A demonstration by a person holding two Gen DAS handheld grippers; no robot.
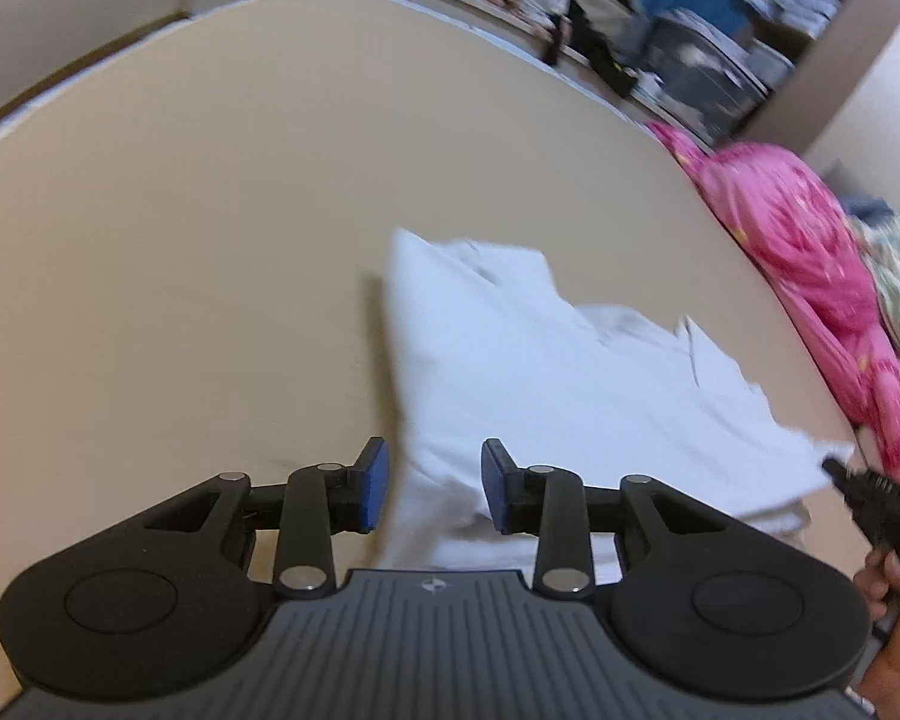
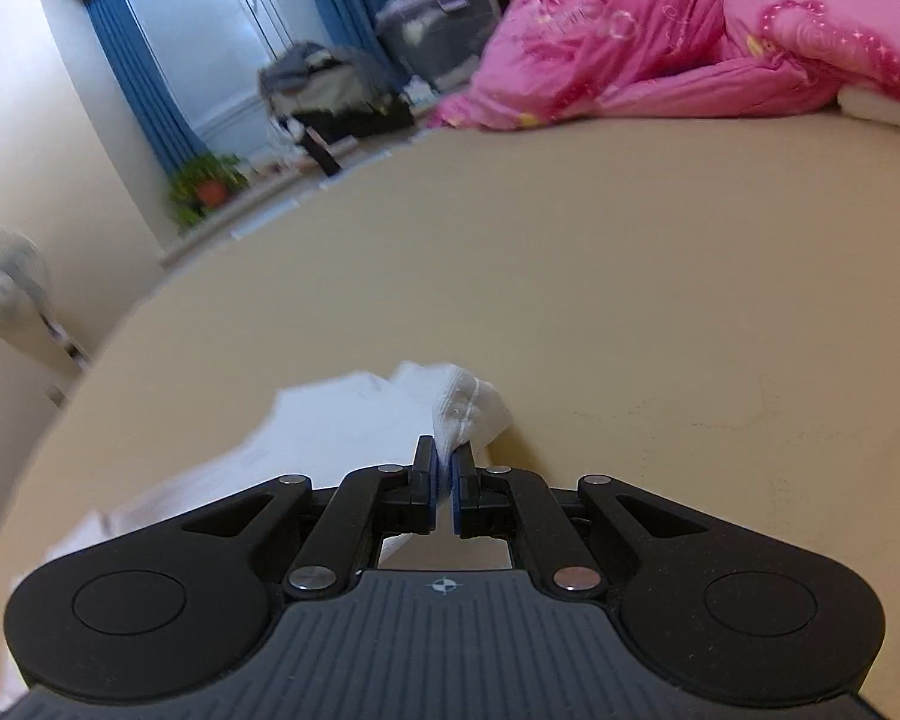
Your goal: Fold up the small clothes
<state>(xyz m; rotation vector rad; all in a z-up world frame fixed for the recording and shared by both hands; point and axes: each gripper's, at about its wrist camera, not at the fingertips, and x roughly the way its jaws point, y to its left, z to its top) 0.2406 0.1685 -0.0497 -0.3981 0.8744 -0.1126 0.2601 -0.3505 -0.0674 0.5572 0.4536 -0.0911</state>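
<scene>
Right gripper [image 2: 445, 468] jaws hiding white garment's [image 2: 354, 426] pinched edge

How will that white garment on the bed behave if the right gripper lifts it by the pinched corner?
The white garment is probably floppy: it lies creased and bunches at the right gripper. It looks thin, so likely light. It should drape and drag across the beige bed, not lift flat.

White garment [image 1: 534, 372] (rumpled, partly folded) lies spread on the tan bed [image 1: 210, 240].

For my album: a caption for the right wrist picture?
Right hand-held gripper pinching white cloth on tan bed.
</scene>
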